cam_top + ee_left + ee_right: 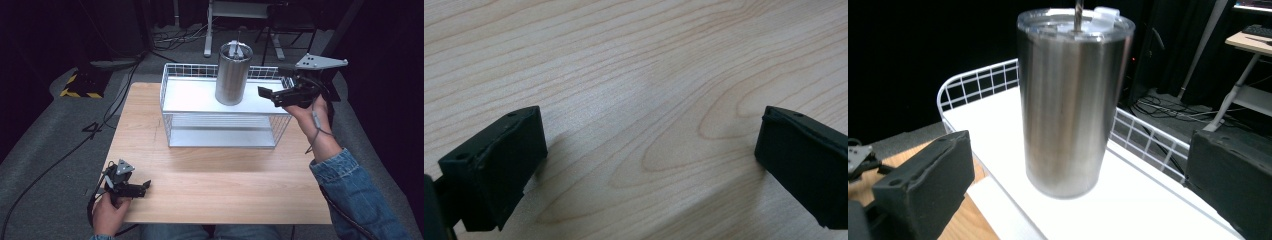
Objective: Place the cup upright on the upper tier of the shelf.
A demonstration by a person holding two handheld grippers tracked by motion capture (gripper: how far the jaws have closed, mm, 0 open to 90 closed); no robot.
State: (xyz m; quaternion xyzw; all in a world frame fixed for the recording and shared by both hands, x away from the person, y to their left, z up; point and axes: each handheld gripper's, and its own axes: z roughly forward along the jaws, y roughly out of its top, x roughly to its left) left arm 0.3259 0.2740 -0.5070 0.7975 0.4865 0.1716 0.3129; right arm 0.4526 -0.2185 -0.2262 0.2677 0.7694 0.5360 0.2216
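Observation:
A tall steel tumbler (233, 73) with a clear lid and a straw stands upright on the top shelf of a white wire rack (200, 95). My right gripper (270, 92) hovers open just right of the tumbler, jaws pointing at it without touching. In the right gripper view the tumbler (1070, 100) stands ahead between the spread jaws, on the white shelf (1148, 210). Low at the table's front left, my left gripper (142, 187) is open over bare wood (639, 100), nothing between its jaws.
The rack stands at the back middle of the wooden table (220, 185). Cables (60, 160) run over the grey floor at the left. A desk frame (240, 20) stands behind the table.

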